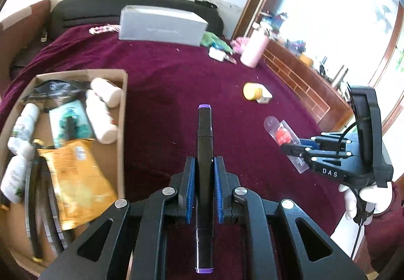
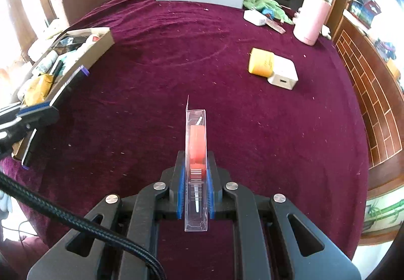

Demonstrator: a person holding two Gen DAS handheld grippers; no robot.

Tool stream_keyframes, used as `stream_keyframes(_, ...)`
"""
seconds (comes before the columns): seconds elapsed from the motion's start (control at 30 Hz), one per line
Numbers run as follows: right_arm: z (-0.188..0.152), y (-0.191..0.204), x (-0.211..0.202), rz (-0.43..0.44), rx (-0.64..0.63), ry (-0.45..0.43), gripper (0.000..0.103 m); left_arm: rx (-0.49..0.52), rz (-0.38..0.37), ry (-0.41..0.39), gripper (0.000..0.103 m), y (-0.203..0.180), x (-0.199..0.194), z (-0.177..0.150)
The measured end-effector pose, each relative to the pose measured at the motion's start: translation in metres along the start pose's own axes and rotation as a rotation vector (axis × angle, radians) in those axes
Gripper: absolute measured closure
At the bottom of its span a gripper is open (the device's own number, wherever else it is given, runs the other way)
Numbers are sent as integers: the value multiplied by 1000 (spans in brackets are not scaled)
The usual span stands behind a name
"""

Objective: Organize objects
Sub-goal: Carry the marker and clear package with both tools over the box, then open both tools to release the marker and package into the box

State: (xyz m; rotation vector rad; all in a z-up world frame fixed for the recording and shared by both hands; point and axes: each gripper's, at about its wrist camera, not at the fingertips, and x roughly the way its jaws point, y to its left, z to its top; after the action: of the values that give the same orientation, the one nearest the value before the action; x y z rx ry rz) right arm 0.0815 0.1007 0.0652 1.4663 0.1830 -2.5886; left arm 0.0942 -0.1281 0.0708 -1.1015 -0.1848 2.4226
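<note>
Two light things are held: the left gripper [image 1: 204, 185] pinches a hard, smooth marker [image 1: 205, 153] mid-body; the right gripper [image 2: 196, 185] squeezes a bendy clear packet [image 2: 196, 153]. The box [image 1: 124, 128] sits at nine o'clock.

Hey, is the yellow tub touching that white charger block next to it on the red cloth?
Touching. In the right wrist view the yellow tub lies on its side with one end pressed against the white charger block, no cloth showing between them.
</note>
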Motion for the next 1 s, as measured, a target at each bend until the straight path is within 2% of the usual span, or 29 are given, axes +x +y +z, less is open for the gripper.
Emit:
stream_keyframes(0.13,8,17,-8,7,-31,-18,91,-52,8,-45,92,23,-21,1)
stream_keyframes(0.3,24,43,-16,44,-58,-43,91,-113,56,-100,92,60,-49,-4)
stream_keyframes(0.57,56,105,-15,231,-99,-47,91,-213,155,-112,91,125,-73,-26)
stream_keyframes(0.77,76,157,3,352,-120,-9,91,-262,171,-107,91,157,-76,-35)
stream_keyframes(0.9,94,186,20,393,-122,19,91,-277,154,-113,91,168,-78,-28)
stream_keyframes(1.0,110,199,31,392,-122,24,91,-295,130,-108,91,178,-71,-13)
